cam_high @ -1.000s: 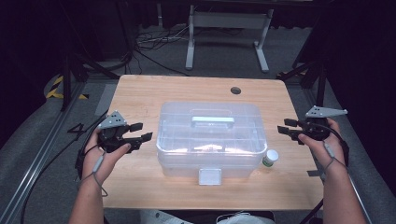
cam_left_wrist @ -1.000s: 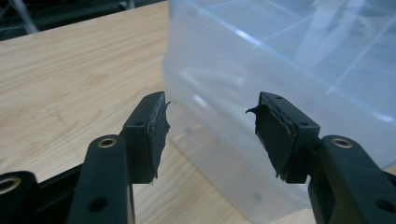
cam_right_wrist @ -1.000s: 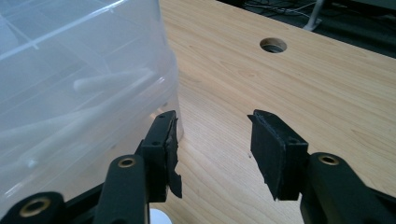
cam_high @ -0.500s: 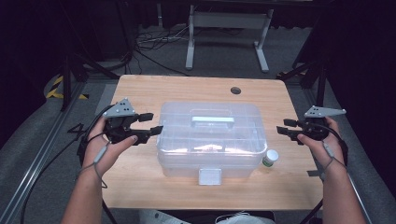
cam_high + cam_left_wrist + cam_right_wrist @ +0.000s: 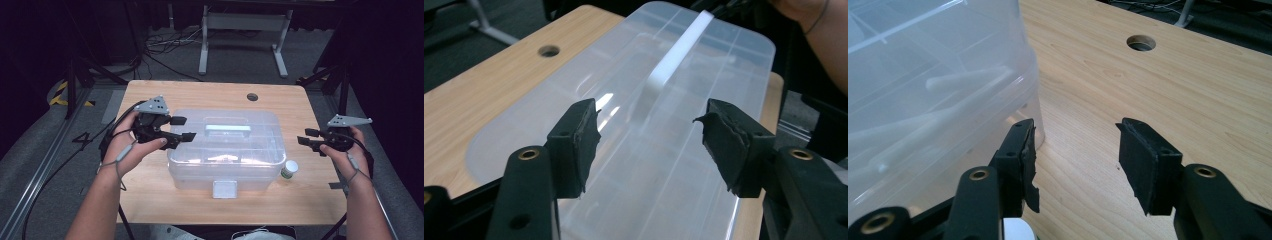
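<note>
- Looking down from the high view: clear lidded box (image 5: pixel 227 150) sits mid-tabletop (image 5: pixel 150 100), white handle (image 5: pixel 228 129) flat on the lid, front latch (image 5: pixel 224 189) facing the person. Small white bottle (image 5: pixel 289 169) stands just beside the box's near right corner.
- Left gripper (image 5: pixel 184 128) is over the box's left edge, tips aimed at the handle. Jaws have just been opening, now wide, nothing between them.
- Right gripper (image 5: pixel 306 136) hangs off the box's right side, near but apart, spread and empty.
- Left gripper view: gripper (image 5: pixel 646 132) looks along the lid; handle (image 5: pixel 674 65) runs away ahead, lying flush in its recess. Tabletop hole (image 5: pixel 548 50) to the left. No contact with the lid visible.
- Right gripper view: gripper (image 5: pixel 1075 150) gaping over bare wood, box wall (image 5: pixel 948 95) at left, near the left pad (image 5: pixel 1023 150) but not clearly touching. White rods or tray parts inside, blurred. Hole (image 5: pixel 1141 43) beyond.
- Handling, my read: thin stiff plastic, light, but bulky for one gripper. Smooth walls and rounded corners look slippery; a squeeze on the lid panel would likely flex it.
- Best hold looks like the handle, once tipped up, or the lid rim. Latch probably needs releasing first if the lid is to open; a second gripper should steady the box so it doesn't skate.
</note>
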{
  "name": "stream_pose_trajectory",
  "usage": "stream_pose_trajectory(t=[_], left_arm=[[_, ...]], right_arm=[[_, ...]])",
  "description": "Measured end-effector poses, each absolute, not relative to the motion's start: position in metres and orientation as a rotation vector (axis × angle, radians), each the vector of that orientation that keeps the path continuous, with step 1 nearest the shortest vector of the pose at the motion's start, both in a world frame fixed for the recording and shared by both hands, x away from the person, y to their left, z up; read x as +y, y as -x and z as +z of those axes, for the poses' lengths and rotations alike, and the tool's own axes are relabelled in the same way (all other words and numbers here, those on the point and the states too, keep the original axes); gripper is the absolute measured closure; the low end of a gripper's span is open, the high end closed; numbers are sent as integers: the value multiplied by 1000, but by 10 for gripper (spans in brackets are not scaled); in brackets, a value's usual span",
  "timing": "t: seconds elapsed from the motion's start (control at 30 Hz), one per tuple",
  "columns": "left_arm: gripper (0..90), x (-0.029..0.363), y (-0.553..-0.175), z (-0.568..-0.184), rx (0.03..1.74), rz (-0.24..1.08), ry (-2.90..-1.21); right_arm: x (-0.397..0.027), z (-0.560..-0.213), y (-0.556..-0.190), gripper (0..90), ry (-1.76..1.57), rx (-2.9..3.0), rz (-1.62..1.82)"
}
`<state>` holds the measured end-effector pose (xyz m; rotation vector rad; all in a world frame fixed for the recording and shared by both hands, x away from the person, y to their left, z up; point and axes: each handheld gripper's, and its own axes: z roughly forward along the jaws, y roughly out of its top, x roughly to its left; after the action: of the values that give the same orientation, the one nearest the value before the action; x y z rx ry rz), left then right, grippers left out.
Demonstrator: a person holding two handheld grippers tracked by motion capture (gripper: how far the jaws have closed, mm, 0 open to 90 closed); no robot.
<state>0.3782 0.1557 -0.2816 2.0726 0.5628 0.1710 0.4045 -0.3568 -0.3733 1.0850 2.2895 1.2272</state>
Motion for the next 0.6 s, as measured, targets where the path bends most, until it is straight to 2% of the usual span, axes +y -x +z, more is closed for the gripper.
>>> stream_pose_trajectory(t=[0.6], left_arm=[[398,111,-402,-290,447,183,-2173]], right_arm=[[-354,-375,-404,498,-1074,2308,1216]])
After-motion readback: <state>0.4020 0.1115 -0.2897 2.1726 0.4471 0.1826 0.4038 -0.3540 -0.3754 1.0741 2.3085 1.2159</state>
